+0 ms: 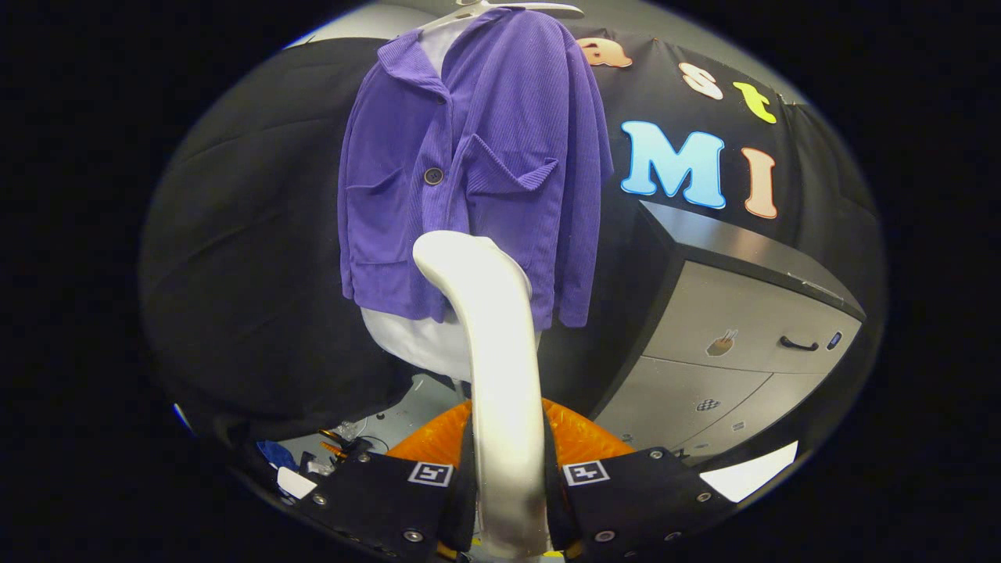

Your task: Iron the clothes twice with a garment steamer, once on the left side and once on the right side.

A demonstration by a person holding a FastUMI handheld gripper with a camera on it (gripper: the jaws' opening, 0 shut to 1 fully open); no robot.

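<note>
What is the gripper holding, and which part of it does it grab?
The gripper holds the white garment steamer by the lower end of its handle, one of the fingers on each side; the head points at the purple jacket.

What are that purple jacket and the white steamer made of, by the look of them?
The purple jacket looks like fine-ribbed corduroy: thin vertical ridges, matte and soft. The white garment steamer, clamped between the gripper fingers, looks like smooth glossy plastic, judging by the sheen along its curved neck.

Grey cabinet [743, 328] crowds the jacket's [477, 164] right; its left seems open.
</note>
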